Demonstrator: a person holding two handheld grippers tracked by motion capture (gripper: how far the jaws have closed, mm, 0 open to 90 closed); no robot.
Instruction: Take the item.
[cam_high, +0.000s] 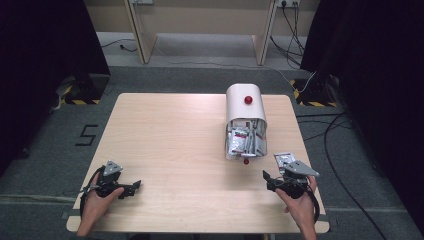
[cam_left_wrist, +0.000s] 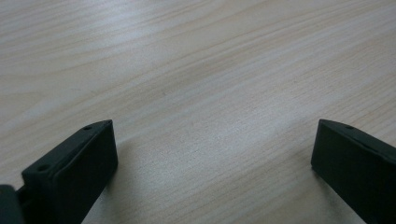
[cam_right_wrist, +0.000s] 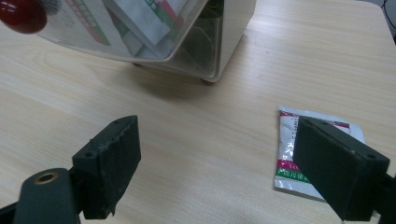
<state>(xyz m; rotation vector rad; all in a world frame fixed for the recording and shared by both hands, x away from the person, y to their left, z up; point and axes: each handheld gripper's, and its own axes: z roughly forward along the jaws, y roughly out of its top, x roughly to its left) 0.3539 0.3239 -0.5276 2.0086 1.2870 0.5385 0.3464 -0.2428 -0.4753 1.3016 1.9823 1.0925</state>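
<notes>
The right gripper (cam_right_wrist: 217, 158) rests on the wooden surface (cam_high: 175, 140) with jaws spread wide and nothing between them. A flat packet (cam_right_wrist: 292, 154), white with red and green bands, lies on the surface just behind its right jaw; the print is too small to read. Ahead and to its left stands a bin (cam_high: 245, 107) with a clear front, red knob (cam_right_wrist: 21, 16) and more packets inside. The left gripper (cam_left_wrist: 212, 158), well apart, is also wide and empty over bare wood.
</notes>
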